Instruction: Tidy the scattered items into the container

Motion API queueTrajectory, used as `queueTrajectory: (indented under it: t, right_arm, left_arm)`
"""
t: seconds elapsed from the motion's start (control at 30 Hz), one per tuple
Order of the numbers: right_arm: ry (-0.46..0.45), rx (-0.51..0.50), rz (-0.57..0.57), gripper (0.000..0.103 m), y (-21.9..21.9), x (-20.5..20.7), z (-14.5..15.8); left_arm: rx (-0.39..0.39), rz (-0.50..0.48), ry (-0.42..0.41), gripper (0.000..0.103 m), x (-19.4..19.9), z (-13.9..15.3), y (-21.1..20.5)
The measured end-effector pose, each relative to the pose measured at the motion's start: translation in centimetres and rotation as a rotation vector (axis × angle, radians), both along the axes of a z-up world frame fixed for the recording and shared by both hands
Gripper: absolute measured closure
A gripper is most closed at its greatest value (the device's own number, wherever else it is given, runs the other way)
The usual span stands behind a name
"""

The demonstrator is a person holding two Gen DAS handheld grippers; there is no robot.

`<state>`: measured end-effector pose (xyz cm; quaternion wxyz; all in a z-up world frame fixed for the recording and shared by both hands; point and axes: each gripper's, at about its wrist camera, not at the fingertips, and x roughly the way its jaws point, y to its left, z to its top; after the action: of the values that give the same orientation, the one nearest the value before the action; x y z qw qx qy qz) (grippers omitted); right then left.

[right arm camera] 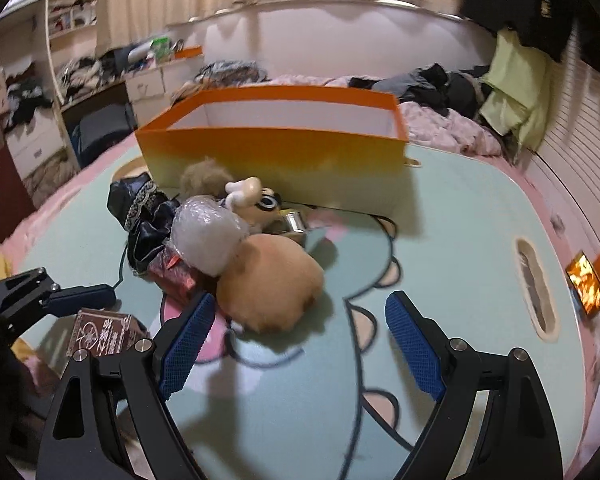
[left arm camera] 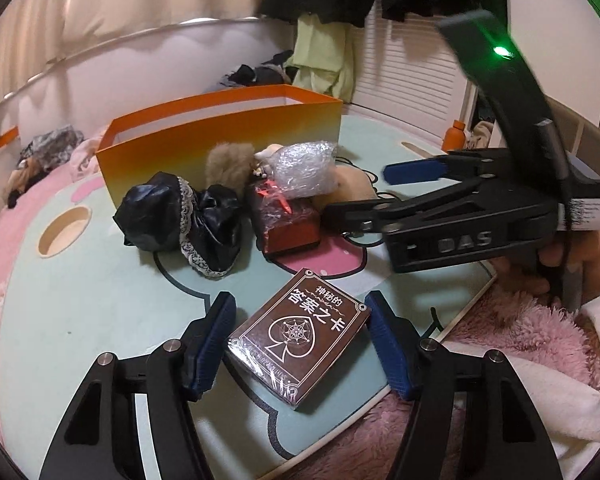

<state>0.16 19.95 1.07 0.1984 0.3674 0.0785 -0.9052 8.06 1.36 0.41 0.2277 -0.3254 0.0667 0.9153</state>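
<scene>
Ahead of the left claw, a card box fills the gap between its pads. Beyond it, a heap of clutter stands against the orange container, blocking the straight path. The right claw has bare mat ahead and to its right; a tan plush crowds its left pad.
</scene>
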Motion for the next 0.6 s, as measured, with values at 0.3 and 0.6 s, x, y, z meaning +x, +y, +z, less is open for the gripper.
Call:
queueTrajectory:
  t: [0.3,0.6]
  right_arm:
    - [-0.013,-0.037,0.02,0.055,0.7,0.9,-0.7]
    - [0.065,-0.114,-0.098,0.055,4.4,5.1,0.1]
  left_arm:
    - [0.014,0.014,0.003,0.037,0.0,0.0,-0.3]
    - [0.019,0.02,-0.002,0.037,-0.4,0.0,-0.3]
